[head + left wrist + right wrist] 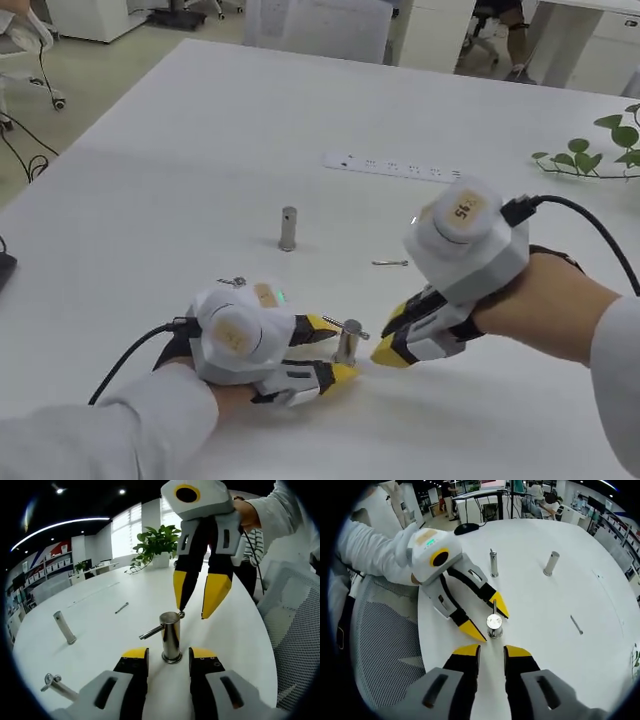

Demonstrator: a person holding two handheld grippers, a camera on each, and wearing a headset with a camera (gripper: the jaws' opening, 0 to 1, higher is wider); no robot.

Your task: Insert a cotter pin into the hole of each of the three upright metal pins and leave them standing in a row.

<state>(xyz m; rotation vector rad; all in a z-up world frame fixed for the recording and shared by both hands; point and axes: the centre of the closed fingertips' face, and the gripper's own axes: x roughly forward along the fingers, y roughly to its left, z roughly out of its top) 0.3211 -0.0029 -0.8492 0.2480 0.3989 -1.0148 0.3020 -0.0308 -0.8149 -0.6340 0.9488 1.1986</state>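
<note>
The pin [347, 342] stands upright between the spread jaws of the left gripper [338, 352], a cotter [151, 631] level through its hole, head end toward the right gripper [392, 335], whose jaws are also apart

Behind the left gripper [343, 350], one metal pin [232, 282] is mostly hidden — only its top peeks out.

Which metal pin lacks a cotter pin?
The far pin, alone mid-table. The near pin at the left claw and the third pin behind it each hold one.
</note>
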